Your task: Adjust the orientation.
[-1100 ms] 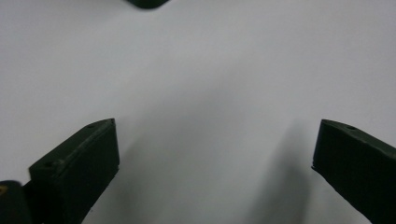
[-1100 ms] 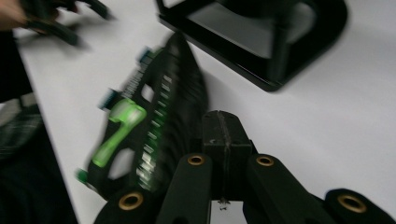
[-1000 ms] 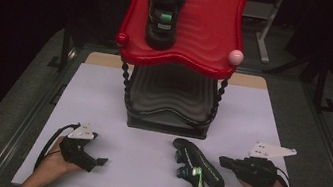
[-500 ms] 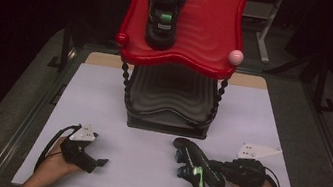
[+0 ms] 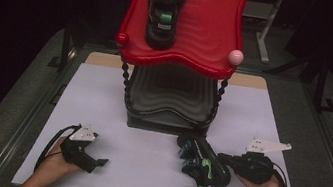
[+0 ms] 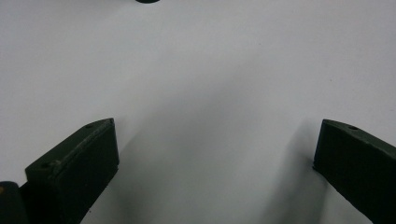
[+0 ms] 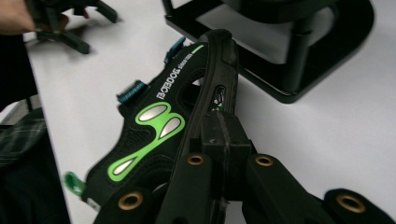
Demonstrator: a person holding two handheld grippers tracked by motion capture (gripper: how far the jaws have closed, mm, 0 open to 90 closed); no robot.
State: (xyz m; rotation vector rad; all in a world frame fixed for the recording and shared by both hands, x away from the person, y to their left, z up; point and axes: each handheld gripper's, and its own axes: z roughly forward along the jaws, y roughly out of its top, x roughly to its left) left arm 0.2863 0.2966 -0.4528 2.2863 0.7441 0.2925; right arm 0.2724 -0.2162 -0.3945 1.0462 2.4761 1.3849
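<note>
The right hand-held gripper is clamped on the sandal's heel strap: light, soft webbing, likely to flop. Left hand-held gripper stands wide, empty.

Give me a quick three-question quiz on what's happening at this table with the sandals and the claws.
1. True or false: the left claw is shut on a sandal.
2. Where does the second sandal lie? A) on the red top shelf B) on the white table C) in a hand
3. Fill in: the right claw is shut on the edge of the ____ lying on the table.

Key: 1 false, its jaws stand open over bare table. 2 A. 3 sandal.
</note>
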